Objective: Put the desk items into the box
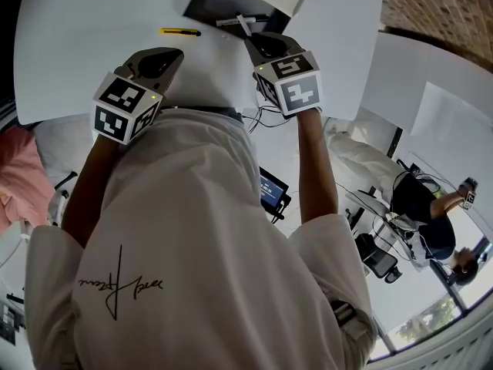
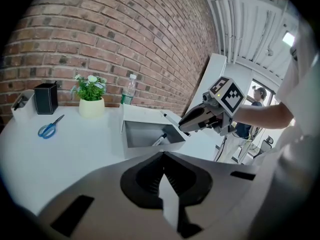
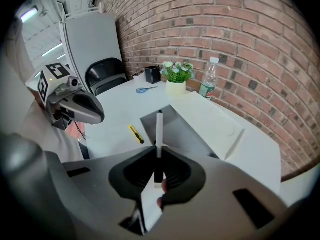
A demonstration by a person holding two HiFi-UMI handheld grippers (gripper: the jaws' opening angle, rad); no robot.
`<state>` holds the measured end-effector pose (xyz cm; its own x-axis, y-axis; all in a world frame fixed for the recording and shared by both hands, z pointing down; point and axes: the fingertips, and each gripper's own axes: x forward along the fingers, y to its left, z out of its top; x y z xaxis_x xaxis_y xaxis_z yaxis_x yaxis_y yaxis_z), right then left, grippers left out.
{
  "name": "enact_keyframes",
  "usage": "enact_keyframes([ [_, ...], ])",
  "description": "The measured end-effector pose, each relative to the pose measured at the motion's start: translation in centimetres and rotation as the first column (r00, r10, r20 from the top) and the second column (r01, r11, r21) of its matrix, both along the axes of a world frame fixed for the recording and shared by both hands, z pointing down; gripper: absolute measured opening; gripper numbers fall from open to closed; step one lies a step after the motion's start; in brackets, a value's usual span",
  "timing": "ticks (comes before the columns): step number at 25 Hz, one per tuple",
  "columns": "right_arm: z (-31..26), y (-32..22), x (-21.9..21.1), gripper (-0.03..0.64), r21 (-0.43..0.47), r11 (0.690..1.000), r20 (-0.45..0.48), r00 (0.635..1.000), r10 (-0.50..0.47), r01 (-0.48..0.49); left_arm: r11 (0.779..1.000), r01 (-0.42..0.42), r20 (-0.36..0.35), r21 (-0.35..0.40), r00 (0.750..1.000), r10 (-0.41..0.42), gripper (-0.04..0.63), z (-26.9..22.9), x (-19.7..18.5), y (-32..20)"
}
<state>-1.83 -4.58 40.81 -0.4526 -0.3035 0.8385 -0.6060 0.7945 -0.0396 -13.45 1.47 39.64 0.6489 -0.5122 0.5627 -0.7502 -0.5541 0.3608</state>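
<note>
The open white box (image 1: 212,2) stands at the table's far side, with one marker (image 2: 160,139) lying inside it. My right gripper (image 1: 258,41) is shut on a white marker with a black cap (image 3: 159,126), which points out over the box's near edge (image 3: 182,134). In the left gripper view that marker (image 2: 170,120) hangs just above the box's right rim. A yellow utility knife (image 1: 179,31) lies on the table left of the box. My left gripper (image 1: 162,62) hovers near it, shut (image 2: 162,156) with nothing in it.
Along the brick wall stand a potted plant (image 2: 91,101), a water bottle (image 2: 128,91), a black pen holder (image 2: 46,98) and a white holder (image 2: 22,104). Blue scissors (image 2: 50,128) lie before them. The box's lid (image 3: 215,126) lies open to its right.
</note>
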Motion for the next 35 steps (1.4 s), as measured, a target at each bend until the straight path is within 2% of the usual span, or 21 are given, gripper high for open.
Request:
enact_keyframes([
  [9, 0.7, -2.0, -0.6, 0.054, 0.006, 0.999, -0.026, 0.999, -0.032, 0.032, 0.999, 0.036, 0.004, -0.01, 0.999, -0.036, 0.006, 0.4, -1.2, -0.1],
  [21, 3.3, -3.2, -1.3, 0.054, -0.036, 0.998, -0.07, 0.996, -0.058, 0.055, 0.994, 0.099, -0.009, -0.035, 0.995, -0.1, 0.006, 0.9, -3.2, 0.5],
  [35, 5.8, -4.2, -2.2, 0.054, -0.08, 0.995, -0.084, 0.995, -0.062, 0.055, 0.991, 0.118, -0.004, -0.059, 0.993, -0.118, 0.005, 1.5, -4.1, 0.7],
])
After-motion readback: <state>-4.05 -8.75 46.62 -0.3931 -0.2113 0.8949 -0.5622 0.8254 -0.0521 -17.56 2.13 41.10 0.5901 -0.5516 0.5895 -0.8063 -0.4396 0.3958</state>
